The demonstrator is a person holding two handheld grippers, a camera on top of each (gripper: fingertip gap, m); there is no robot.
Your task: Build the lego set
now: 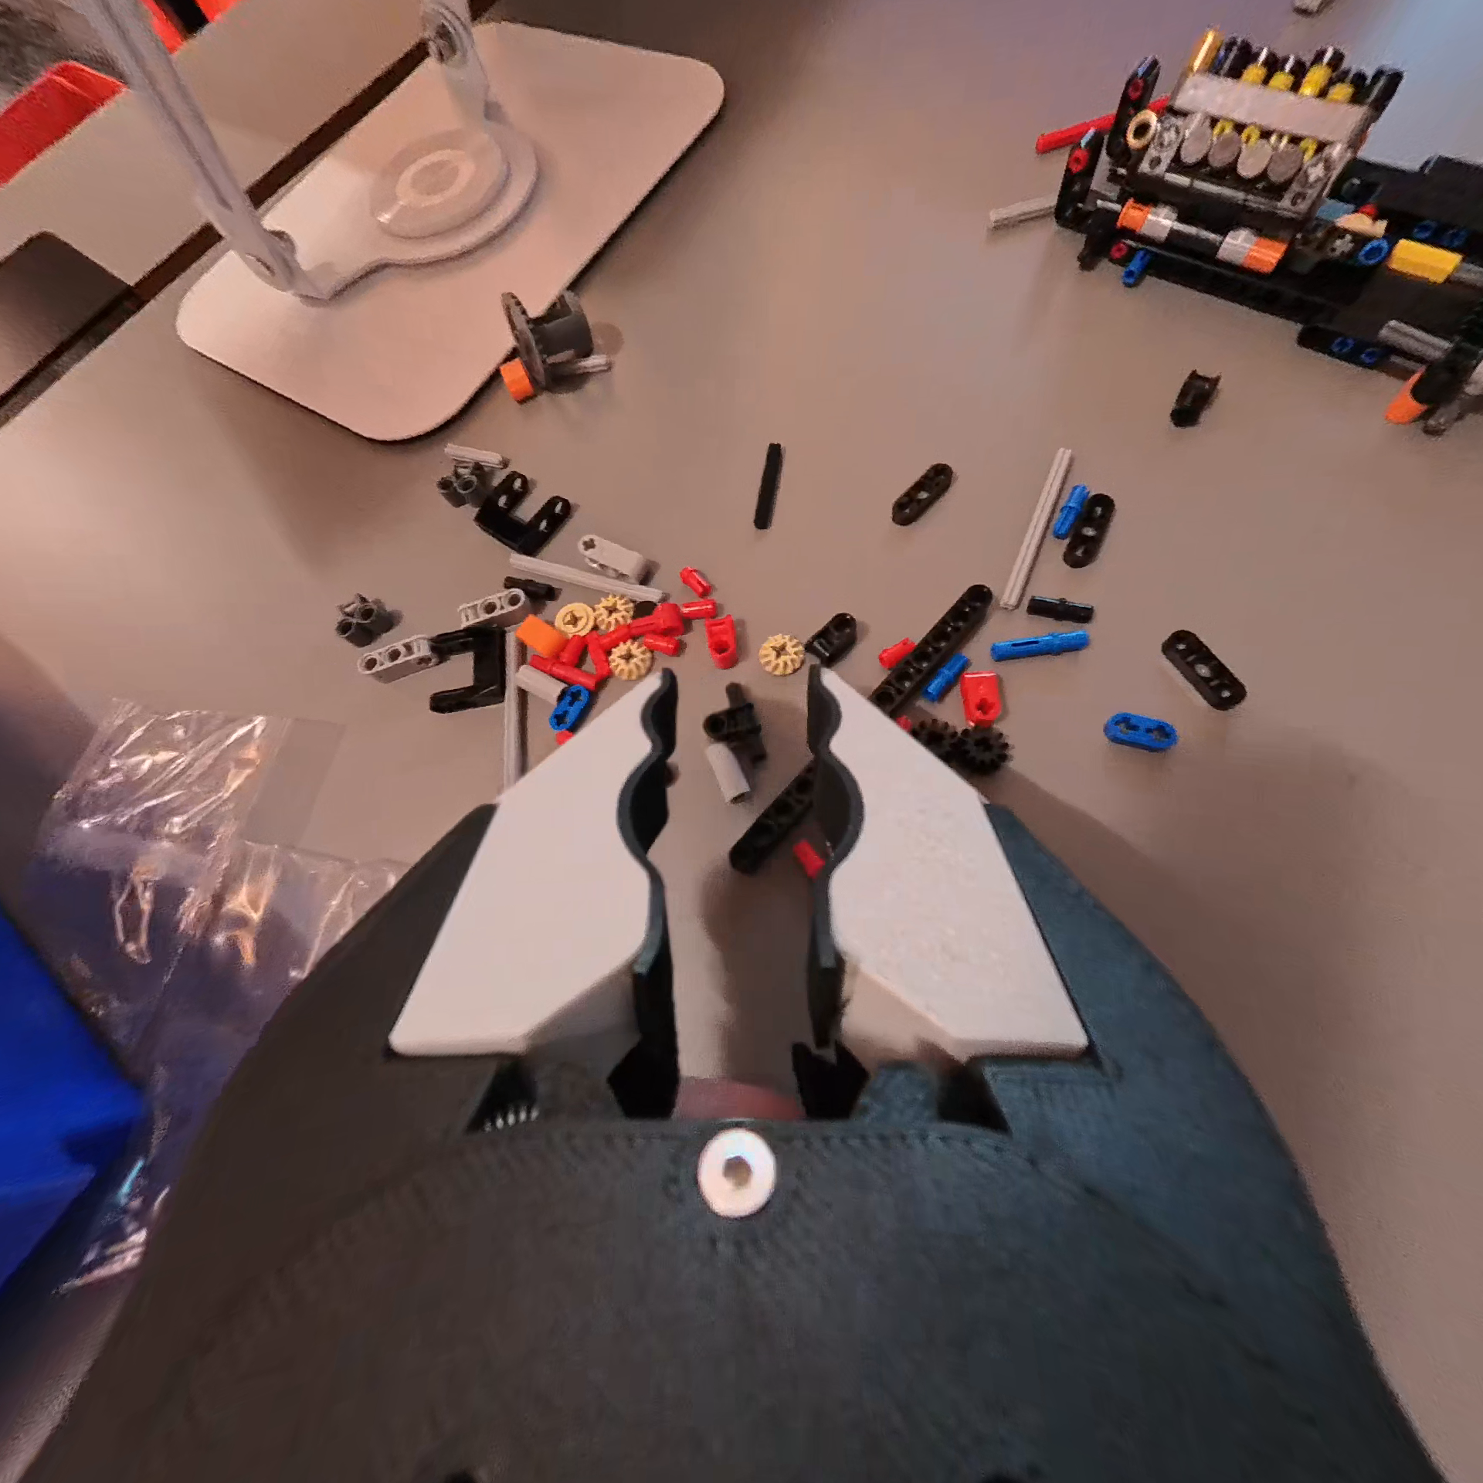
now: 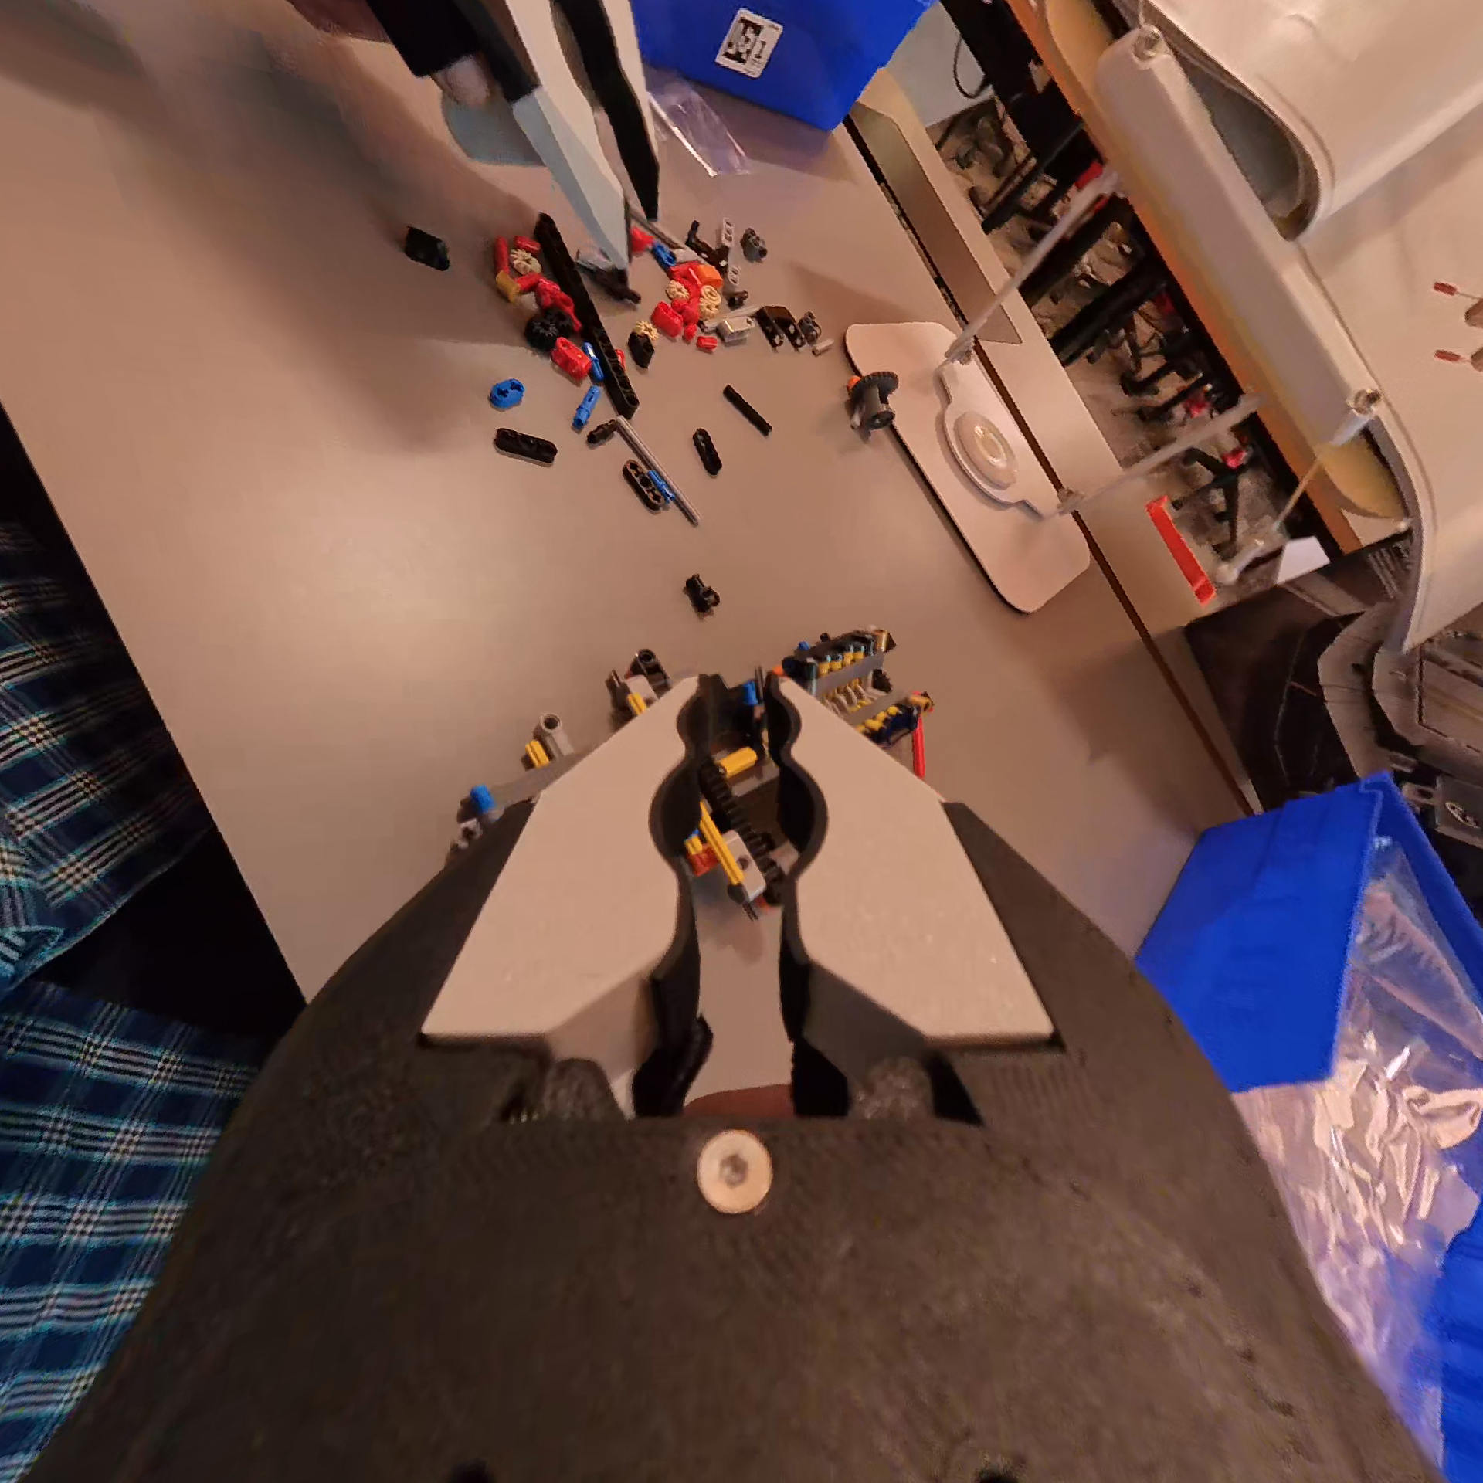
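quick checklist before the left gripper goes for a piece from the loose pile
1. Left gripper open: ok, a clear gap shows between the fingers.
2. A piece between the fingers: ok, a small black connector and a grey sleeve lie on the table in the gap.
3. Single target isolated: not ok, those two touch and a black beam lies close by.
4. Left gripper empty: ok, nothing is clamped.
5. Right gripper steadying the partly built model: cannot tell, the fingers straddle part of it with a narrow gap, contact unclear.
6. Table around the pile: ok, flat and bare.
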